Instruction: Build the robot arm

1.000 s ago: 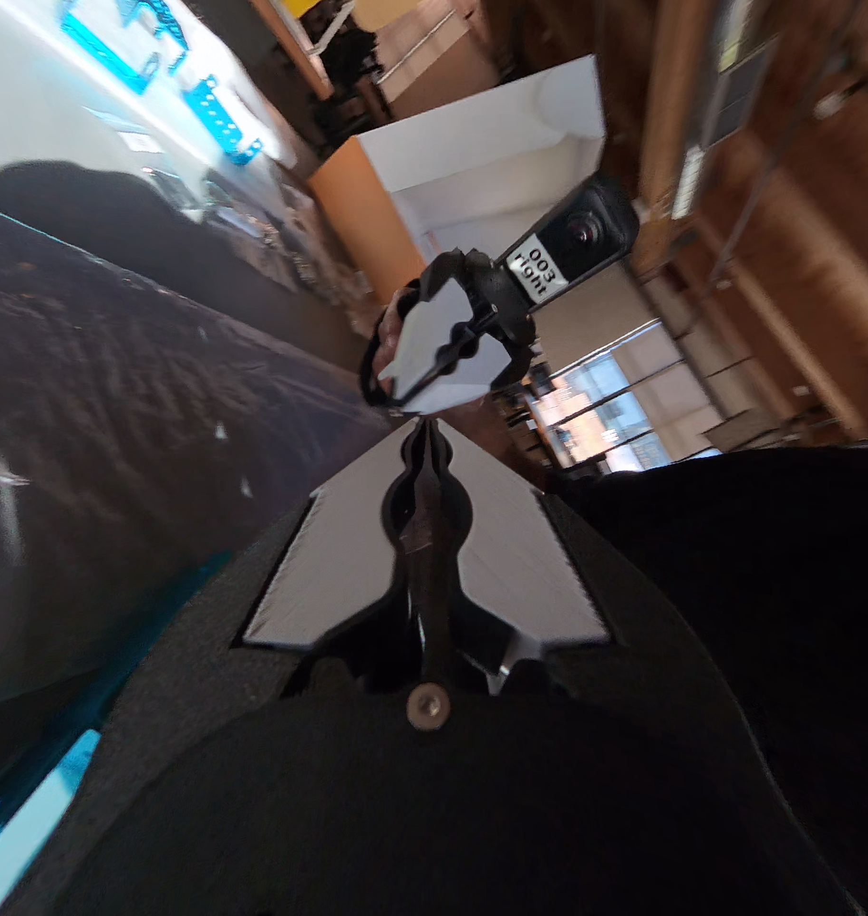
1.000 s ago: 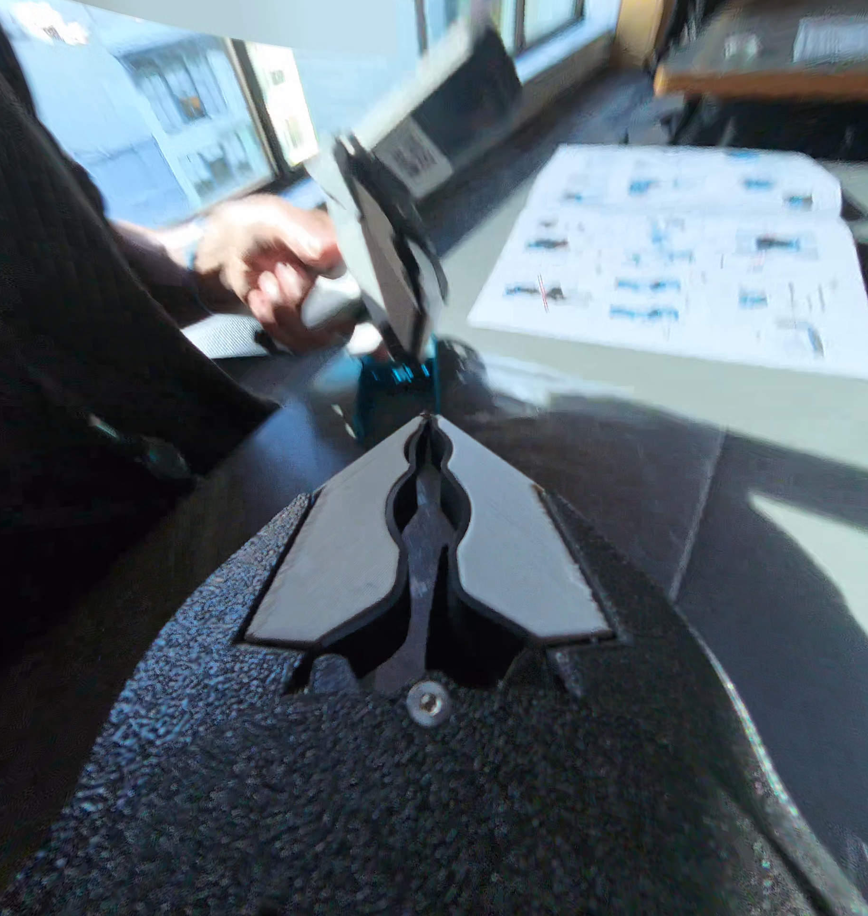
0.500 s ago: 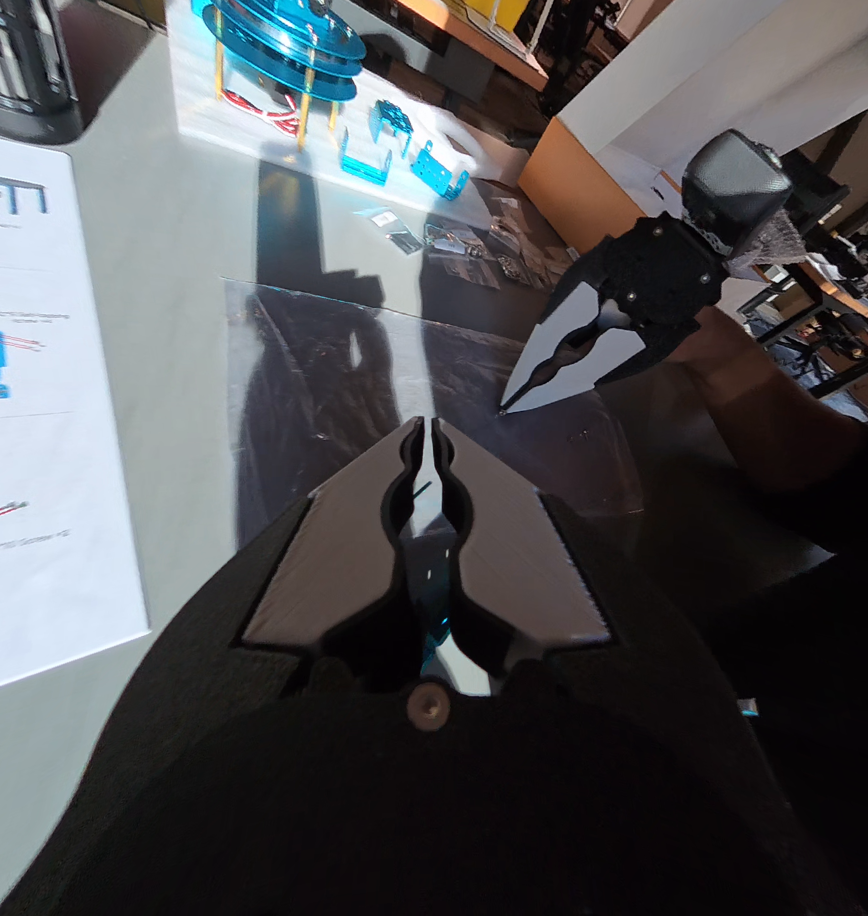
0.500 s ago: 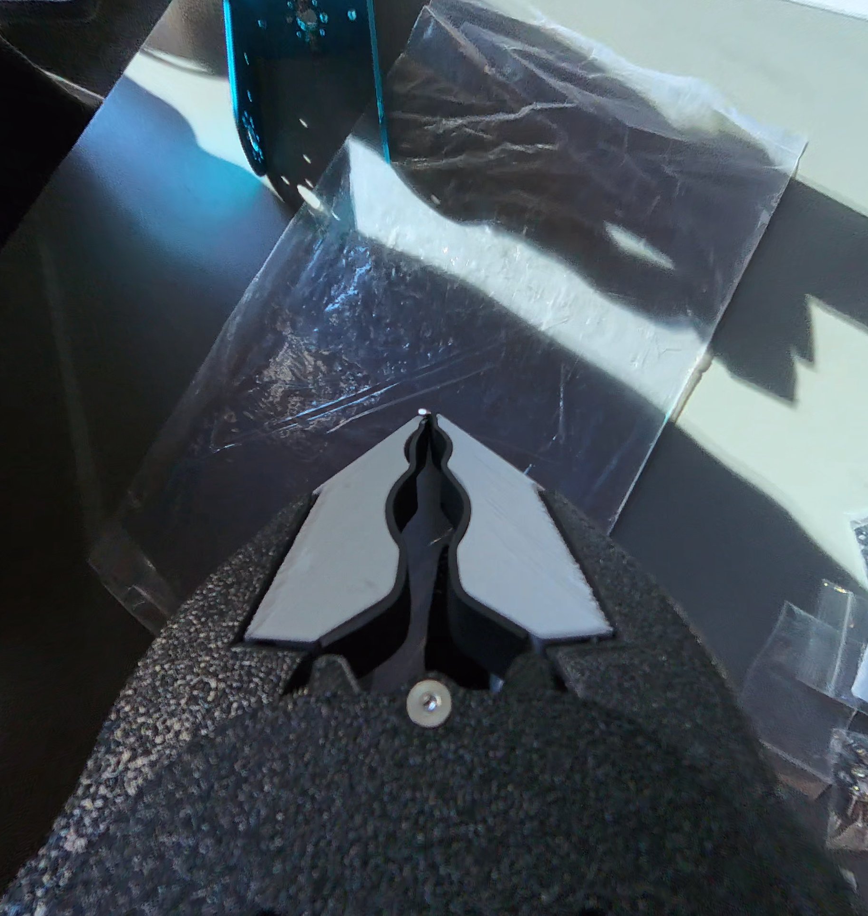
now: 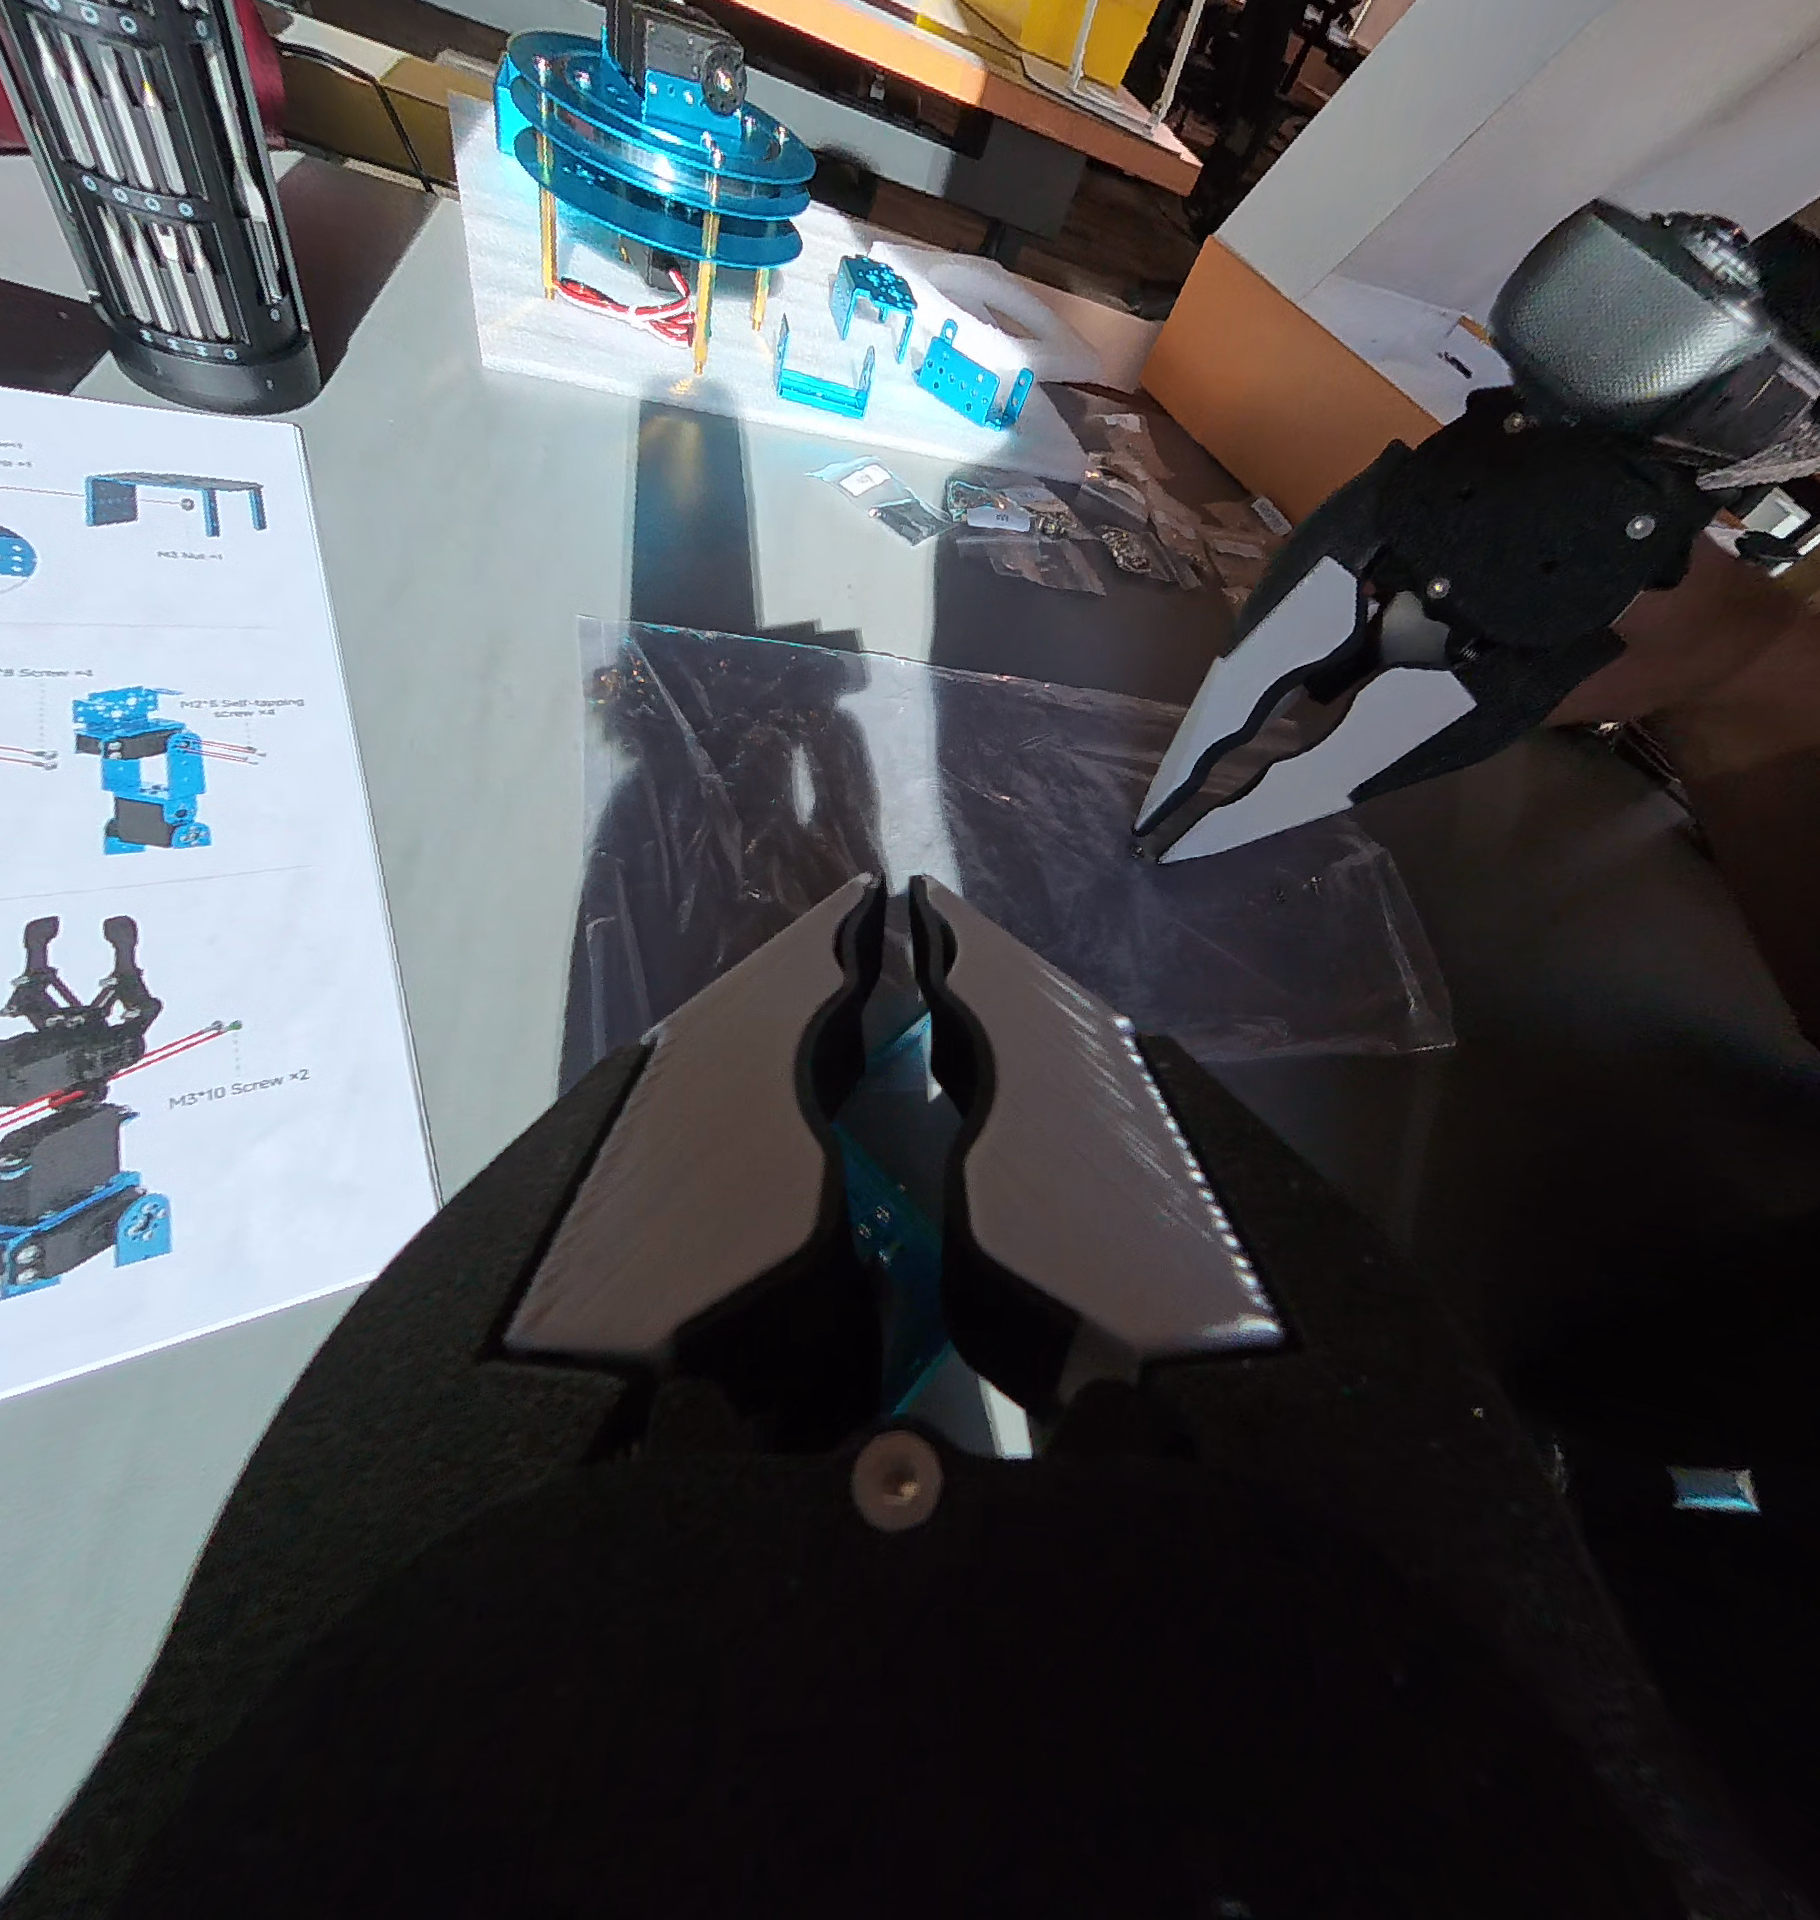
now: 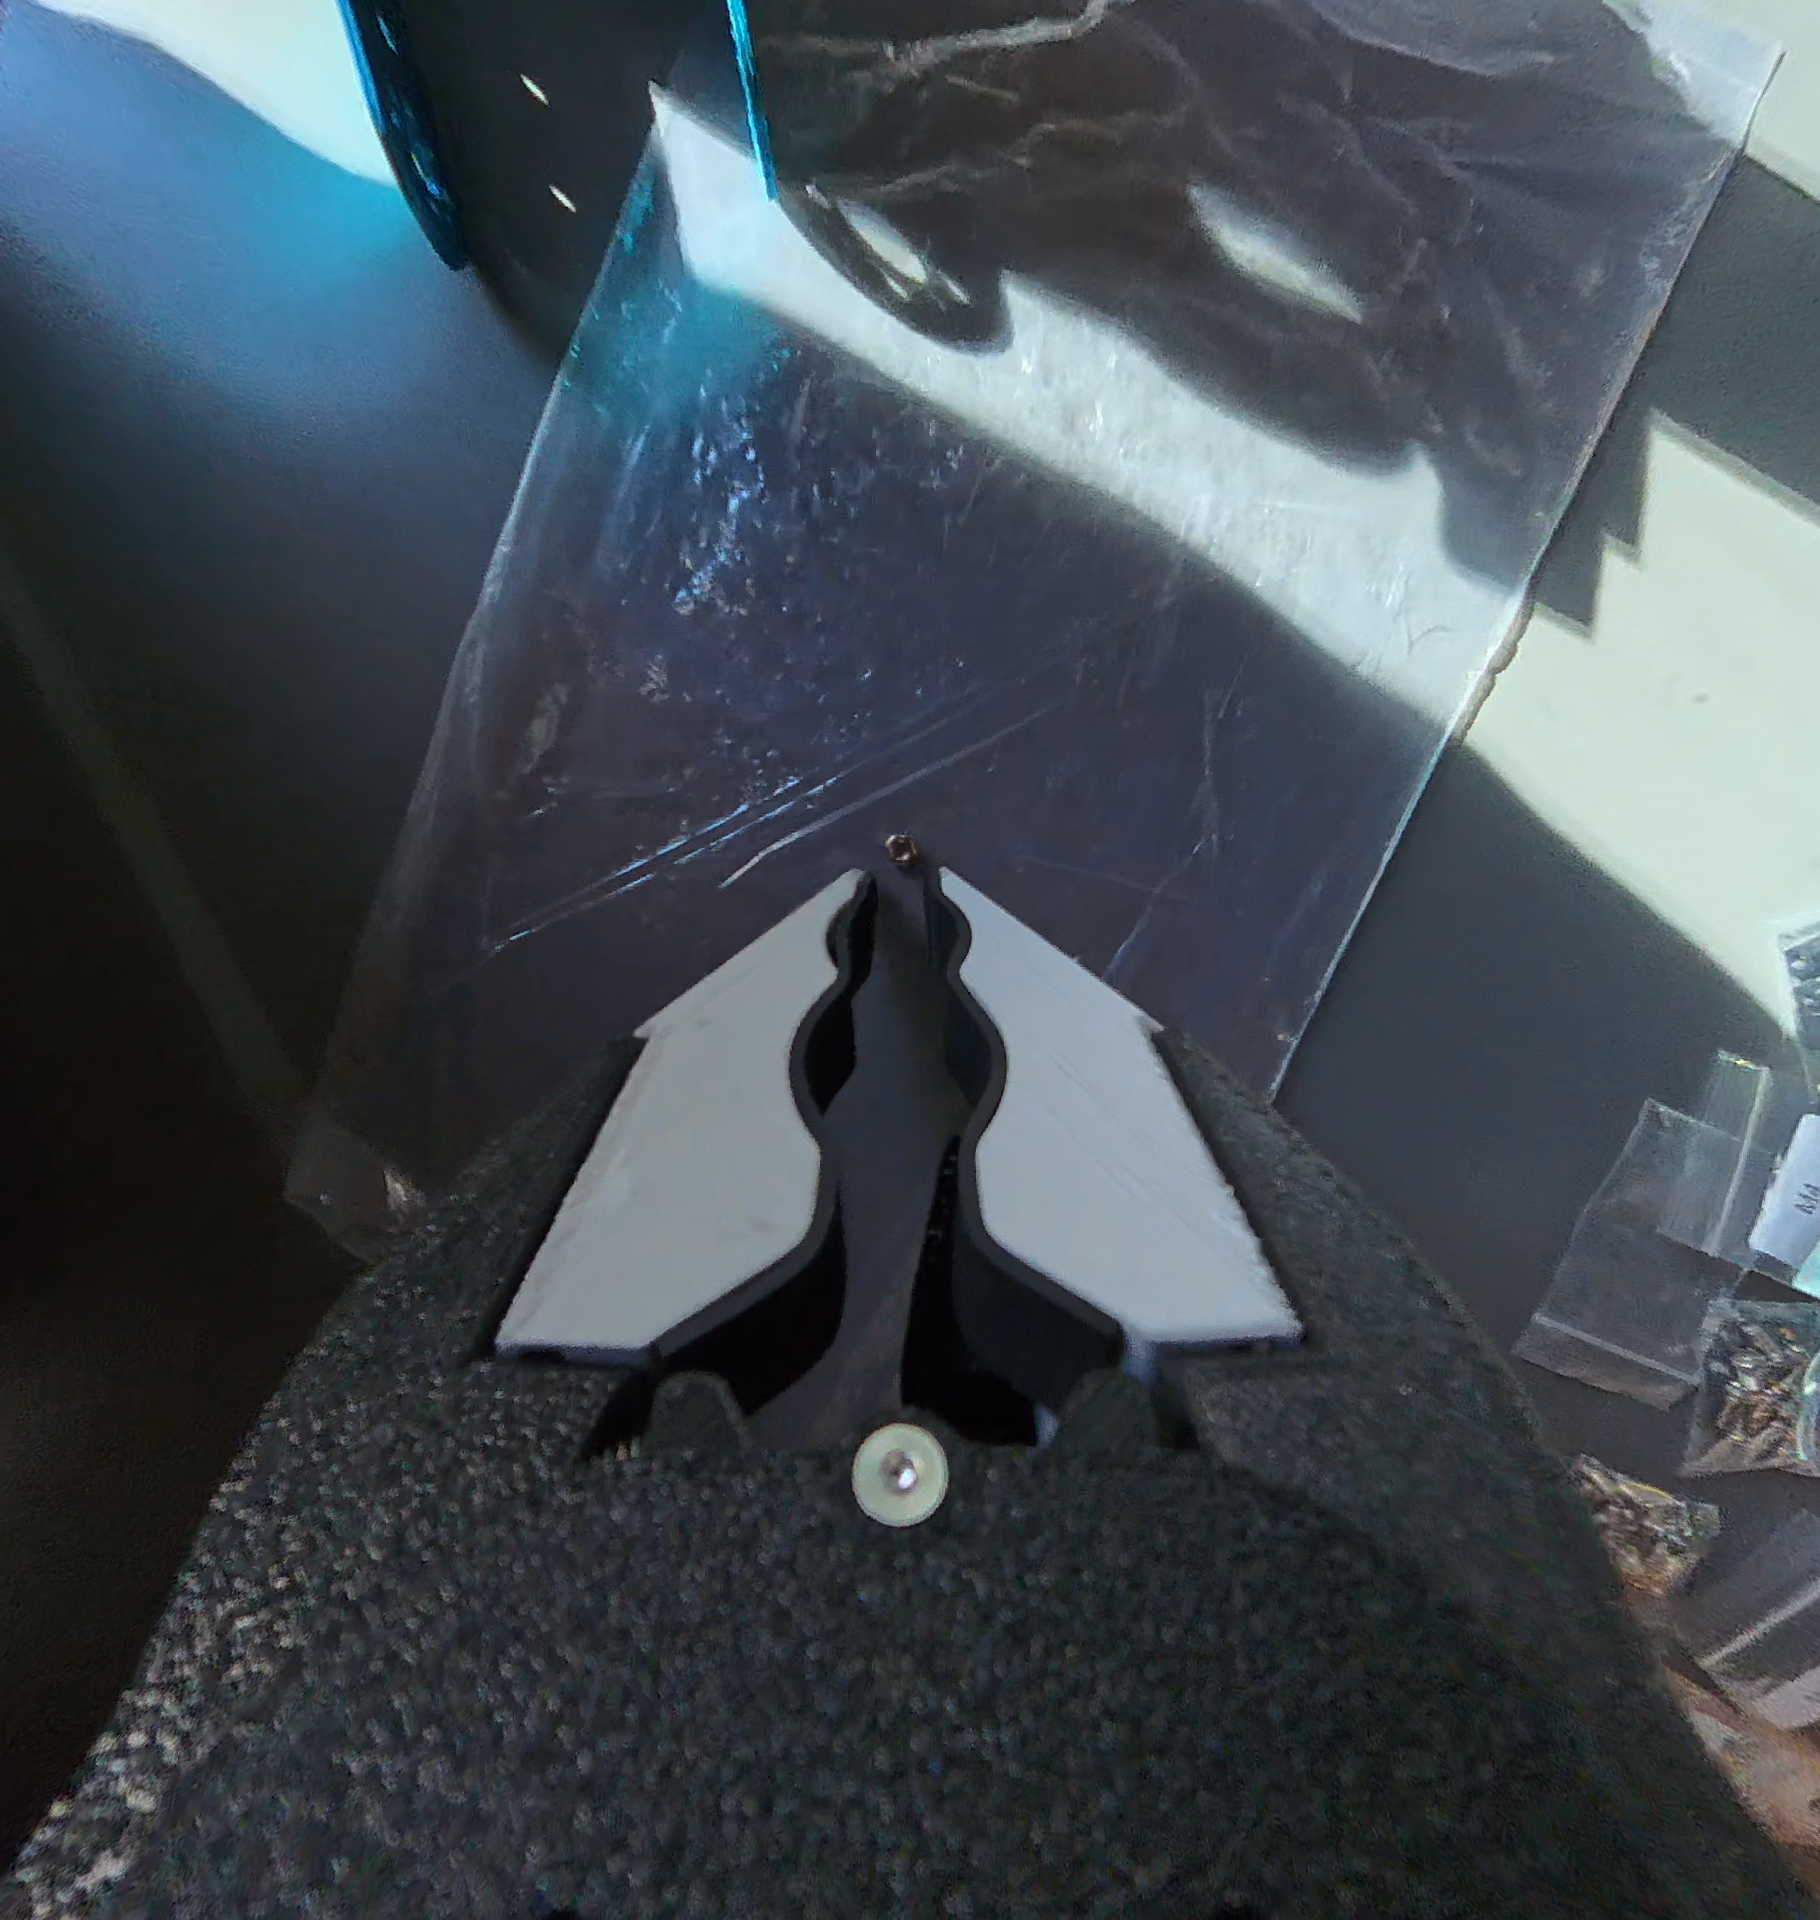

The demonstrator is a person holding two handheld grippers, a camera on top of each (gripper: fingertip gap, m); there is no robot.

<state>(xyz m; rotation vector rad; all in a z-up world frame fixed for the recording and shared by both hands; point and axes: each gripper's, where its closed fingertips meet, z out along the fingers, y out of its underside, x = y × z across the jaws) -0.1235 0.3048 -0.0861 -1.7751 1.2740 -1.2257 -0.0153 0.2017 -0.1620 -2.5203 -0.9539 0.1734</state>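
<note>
My left gripper (image 5: 893,883) is shut on a blue metal plate (image 5: 885,1226) that shows between its fingers. It hovers over the near edge of a clear plastic sheet (image 5: 1041,810) on the table. The plate's far end shows at the top of the right wrist view (image 6: 418,166). My right gripper (image 6: 903,878) points down at the sheet (image 6: 1093,623), jaws a narrow gap apart. A tiny brass nut (image 6: 898,850) lies just at its tips; I cannot tell if it is pinched. The right gripper also shows in the left wrist view (image 5: 1150,847), tips on the sheet.
A printed instruction sheet (image 5: 137,831) lies at the left. A blue round assembly (image 5: 657,156), two blue brackets (image 5: 823,374) and a black cylindrical rack (image 5: 158,208) stand at the back. Small hardware bags (image 6: 1768,1299) lie right of the sheet. A cardboard box (image 5: 1301,343) stands far right. Tip to tip, the grippers are about 15 cm apart. The blue round assembly (image 5: 657,156) is about 35 cm from both grippers' fingertips.
Both grippers swung down from facing each other in the air to pointing at the table. The right gripper's jaws, shut before, have parted slightly at the nut.
</note>
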